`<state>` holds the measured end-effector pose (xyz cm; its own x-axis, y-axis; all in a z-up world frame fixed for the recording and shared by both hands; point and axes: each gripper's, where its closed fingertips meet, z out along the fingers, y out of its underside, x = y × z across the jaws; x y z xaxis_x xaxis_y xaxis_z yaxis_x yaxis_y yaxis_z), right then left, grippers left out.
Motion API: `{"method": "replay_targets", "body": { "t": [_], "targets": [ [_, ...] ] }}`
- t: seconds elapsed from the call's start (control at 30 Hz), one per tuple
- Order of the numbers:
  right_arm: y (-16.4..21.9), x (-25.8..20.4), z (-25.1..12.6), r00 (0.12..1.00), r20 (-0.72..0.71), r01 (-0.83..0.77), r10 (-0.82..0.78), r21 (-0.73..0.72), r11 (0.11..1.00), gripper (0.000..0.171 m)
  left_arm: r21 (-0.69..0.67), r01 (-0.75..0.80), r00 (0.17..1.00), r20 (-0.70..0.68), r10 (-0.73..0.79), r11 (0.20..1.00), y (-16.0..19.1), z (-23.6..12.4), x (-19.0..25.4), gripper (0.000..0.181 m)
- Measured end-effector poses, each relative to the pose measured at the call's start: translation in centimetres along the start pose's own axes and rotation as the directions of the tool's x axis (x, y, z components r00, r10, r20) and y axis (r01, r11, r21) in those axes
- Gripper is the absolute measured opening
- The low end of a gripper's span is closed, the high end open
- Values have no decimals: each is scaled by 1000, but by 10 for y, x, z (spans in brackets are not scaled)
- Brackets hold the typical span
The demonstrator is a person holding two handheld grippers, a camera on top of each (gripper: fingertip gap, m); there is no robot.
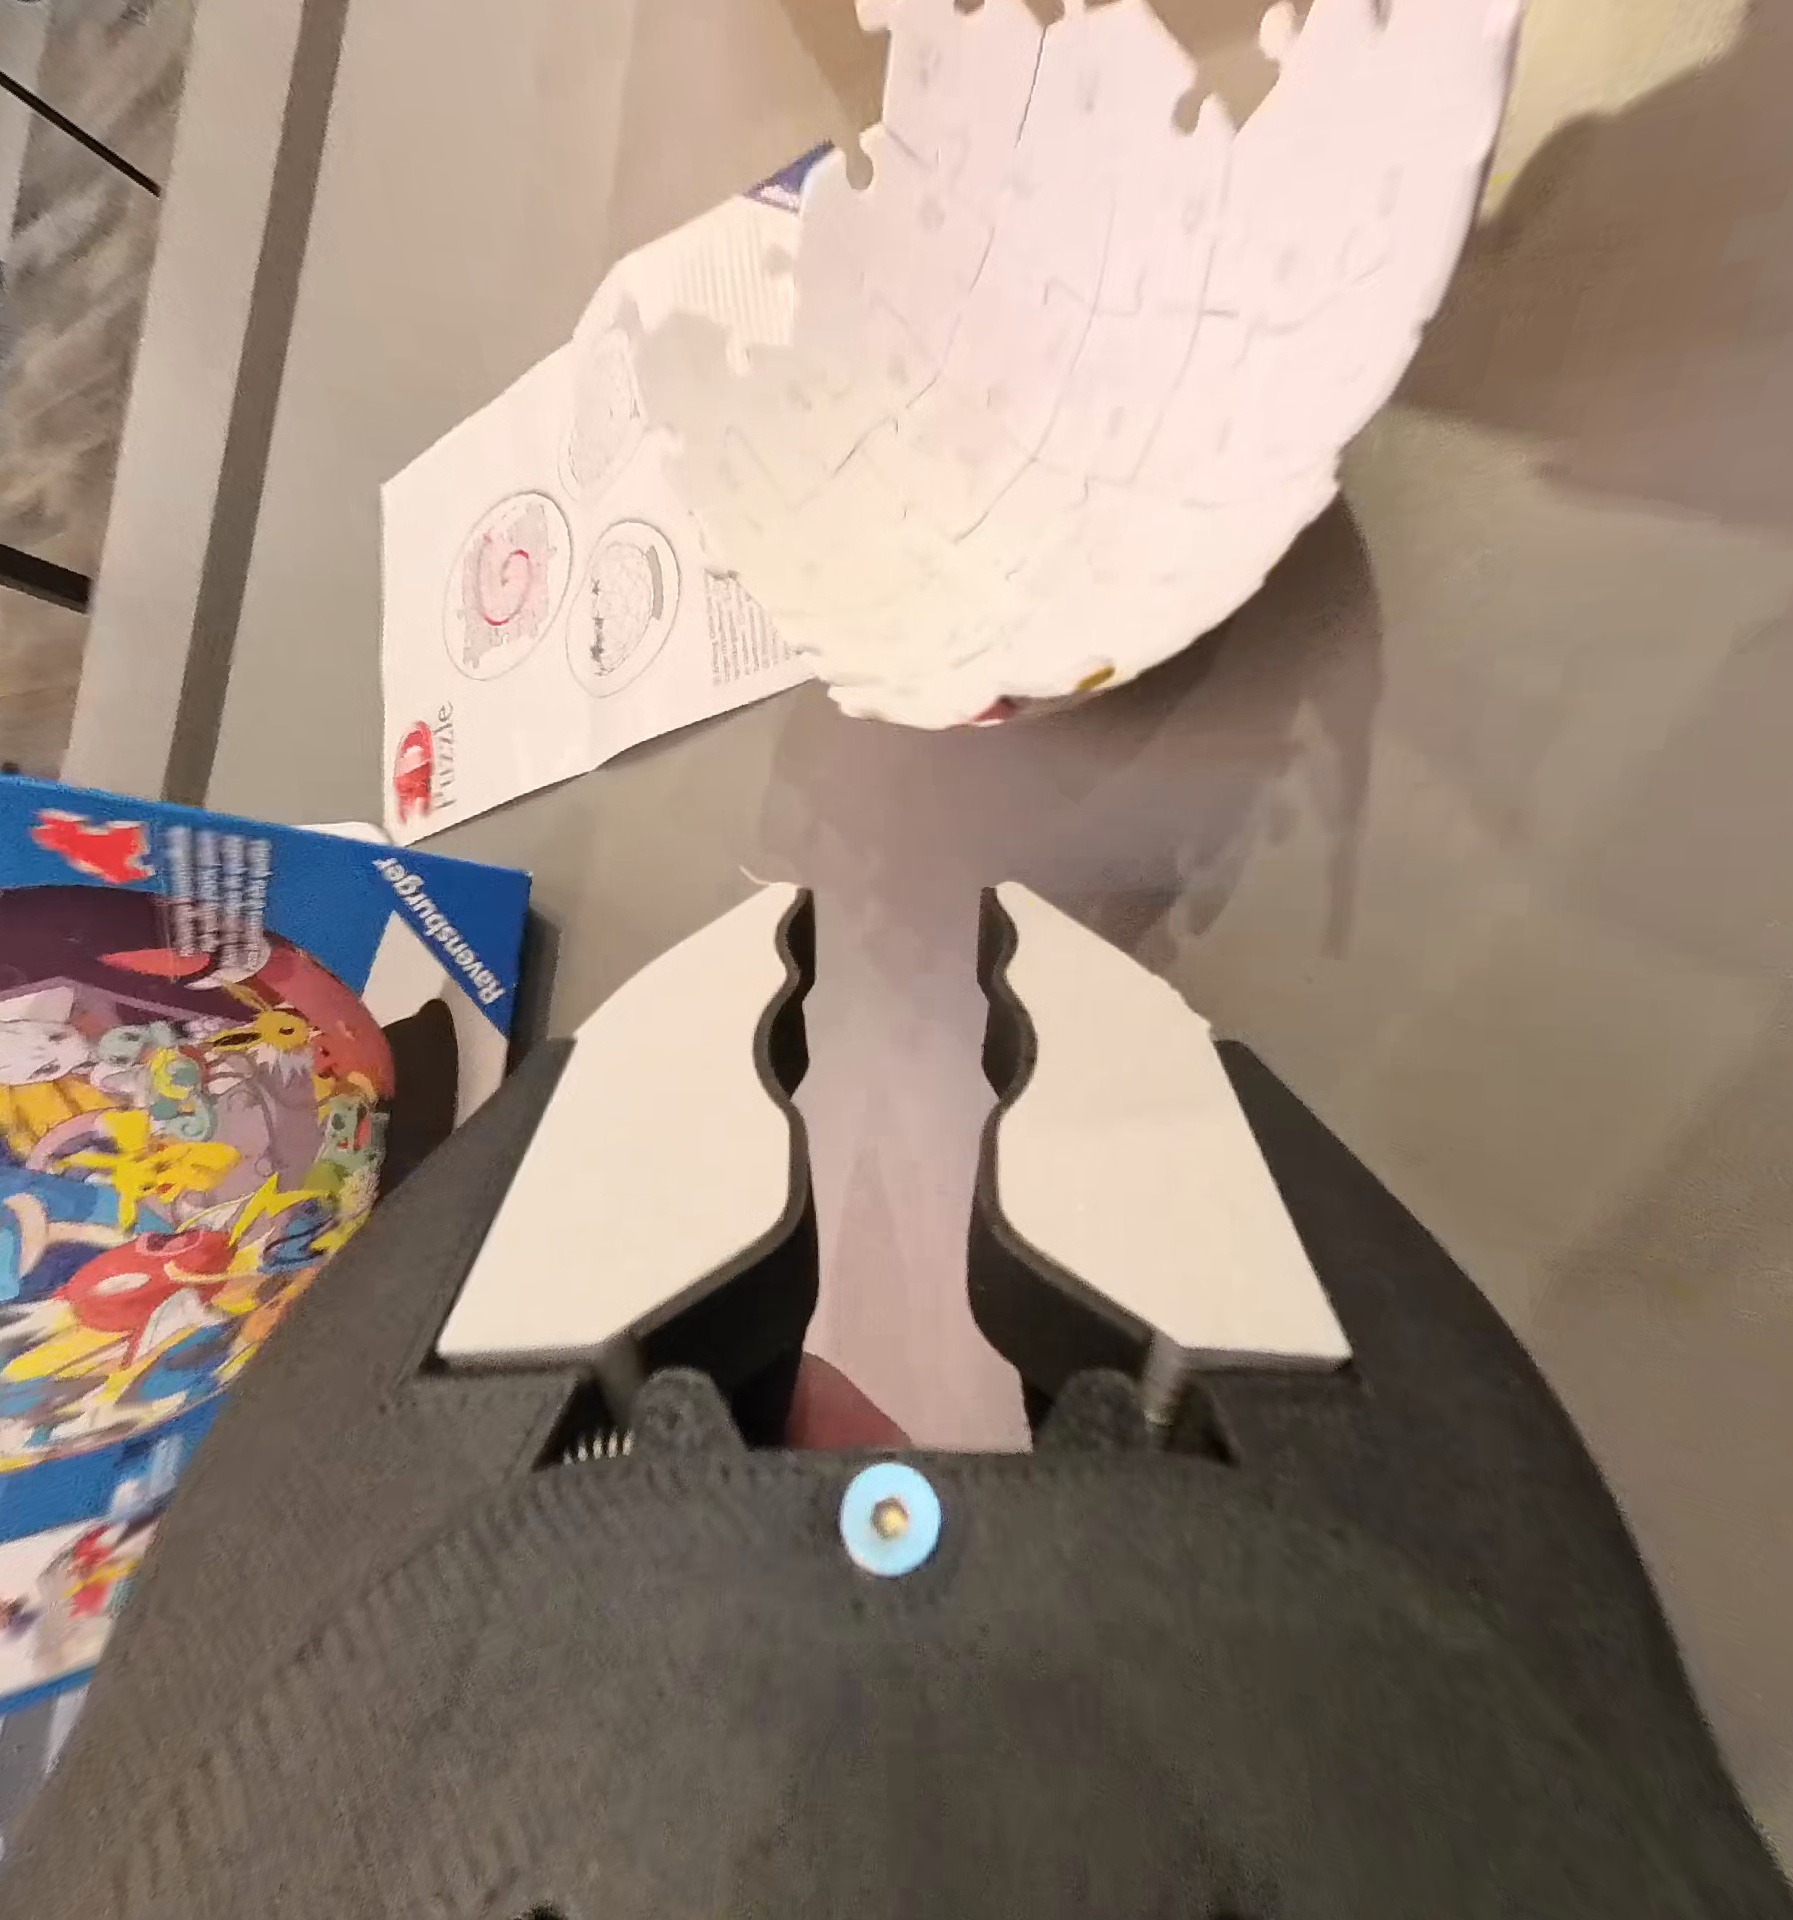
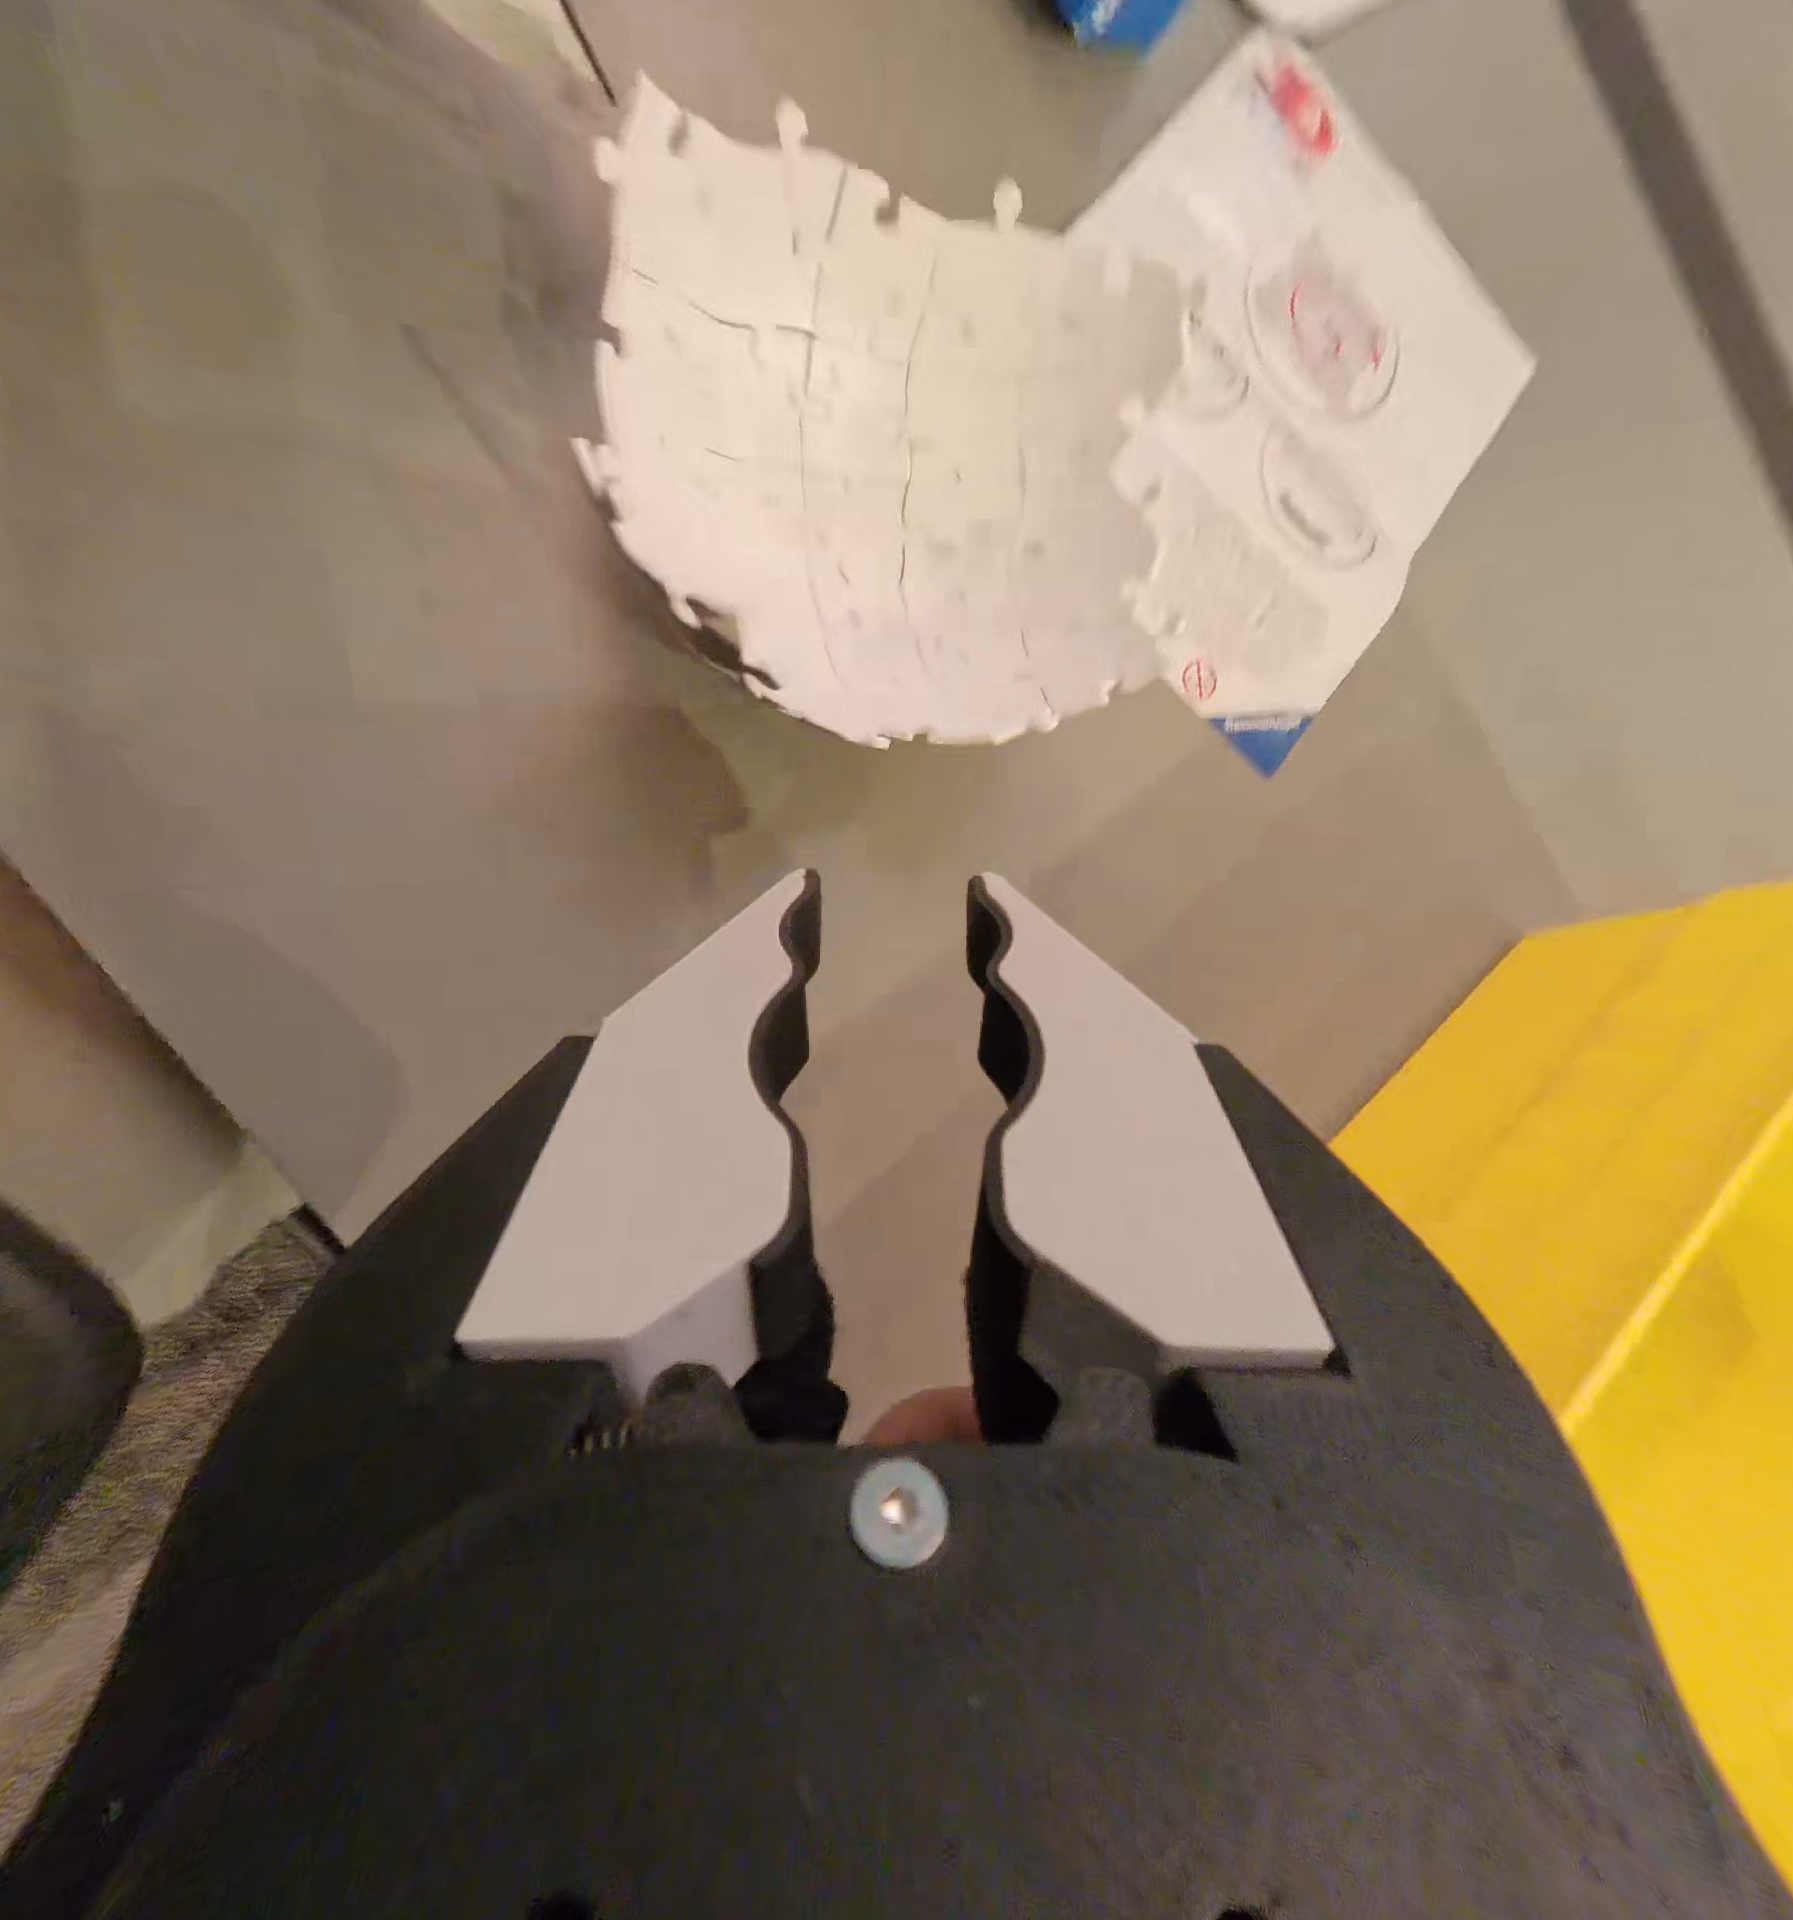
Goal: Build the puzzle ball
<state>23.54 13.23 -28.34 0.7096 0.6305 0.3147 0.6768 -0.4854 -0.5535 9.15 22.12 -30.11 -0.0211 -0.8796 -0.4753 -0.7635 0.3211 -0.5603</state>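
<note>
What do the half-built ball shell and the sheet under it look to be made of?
Half-built ball shell: rigid curved pieces, probably plastic; white matte inner face, and it holds its bowl shape with the knobs standing free at the rim. Sheet: thin printed paper with a crease, lying flat on the grey table. Blur hides any finer surface detail.

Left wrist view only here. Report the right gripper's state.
Observer: The right gripper is open and empty.
Operator: Give me what's beside it.
Observer: A yellow box sits to its right.
Operator: Now the puzzle's rim on your side.
Observer: The half-built ball lies ahead of the gripper, with a dark patch showing at its lower left rim.
</note>
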Motion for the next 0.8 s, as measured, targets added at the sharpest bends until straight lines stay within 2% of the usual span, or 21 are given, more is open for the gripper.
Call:
{"method": "replay_targets", "body": {
  "t": [0.17, 0.23, 0.3, 0.53, 0.8],
  "targets": [
    [4, 27, 25, 972, -123, -209, 200, -67, 976, 18, -27, 75, 997, -19, -76, 997, 6, 18, -6, 28],
    [6, 33, 34, 963, -122, -253, 242, -89, 963, 24, -12, 105, 994, -40, -105, 994, 4, 22, -7, 27],
    [4, 30, 43, 958, -70, -285, 279, -102, 953, 21, 6, 105, 993, -61, -104, 994, -1, 22, -4, 27],
    [-8, 31, 52, 953, -17, -303, 303, -93, 948, 16, 7, 34, 997, -76, -33, 999, -14, 15, 12, 23],
    [-16, 22, 67, 946, 77, -305, 314, -105, 946, 11, -30, -17, 993, -117, 13, 999, -11, -1, 44, 22]
  ]
}}
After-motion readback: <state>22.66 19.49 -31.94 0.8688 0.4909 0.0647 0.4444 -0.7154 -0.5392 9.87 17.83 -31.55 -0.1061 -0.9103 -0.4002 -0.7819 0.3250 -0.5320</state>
